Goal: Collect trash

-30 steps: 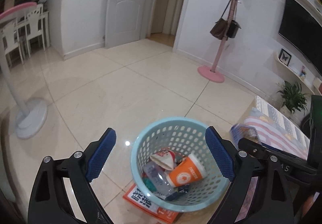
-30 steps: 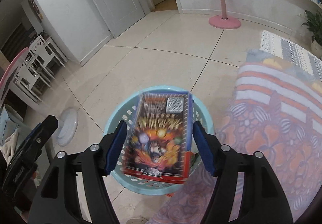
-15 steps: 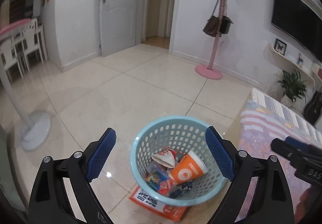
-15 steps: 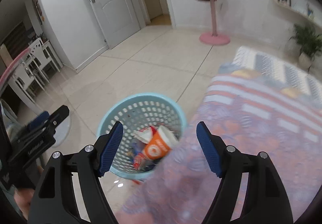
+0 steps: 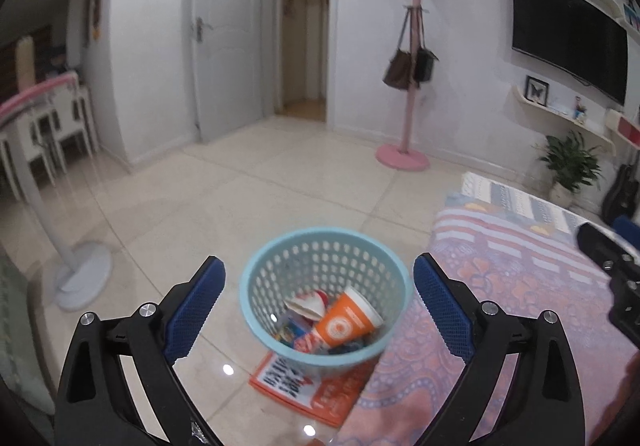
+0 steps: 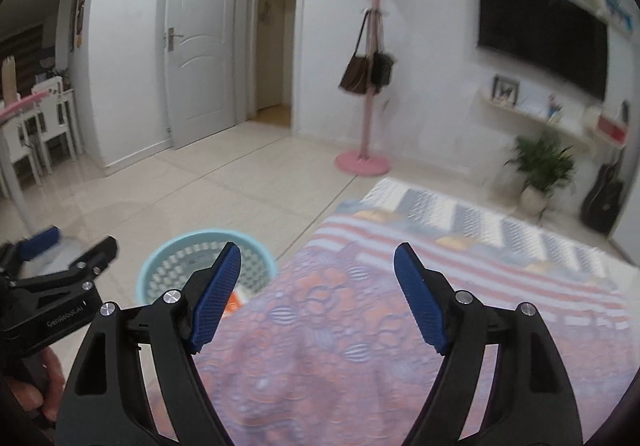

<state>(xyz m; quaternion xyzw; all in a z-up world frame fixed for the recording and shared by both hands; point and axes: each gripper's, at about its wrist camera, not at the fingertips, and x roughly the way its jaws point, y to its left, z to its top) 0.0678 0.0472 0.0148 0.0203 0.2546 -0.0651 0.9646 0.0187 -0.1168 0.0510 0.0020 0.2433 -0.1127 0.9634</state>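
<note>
A light blue perforated basket (image 5: pixel 325 246) stands on the tiled floor beside a patterned cloth surface (image 5: pixel 520 286). It holds an orange paper cup (image 5: pixel 344 322), a crumpled white wrapper (image 5: pixel 306 304) and colourful packets. My left gripper (image 5: pixel 318 302) is open and empty, raised over the basket. My right gripper (image 6: pixel 318 294) is open and empty above the cloth (image 6: pixel 400 326), to the right of the basket (image 6: pixel 168 266). The left gripper also shows in the right wrist view (image 6: pixel 60 286).
An orange booklet (image 5: pixel 304 386) lies on the floor under the basket. A white fan stand (image 5: pixel 80 274) is at the left, a pink coat rack (image 5: pixel 404 153) with bags at the back, a potted plant (image 5: pixel 570 165) and a guitar at the right wall.
My right gripper let go of the colourful packet into the basket, then drew back and swung right over the cloth. My left gripper rose and tilted up.
</note>
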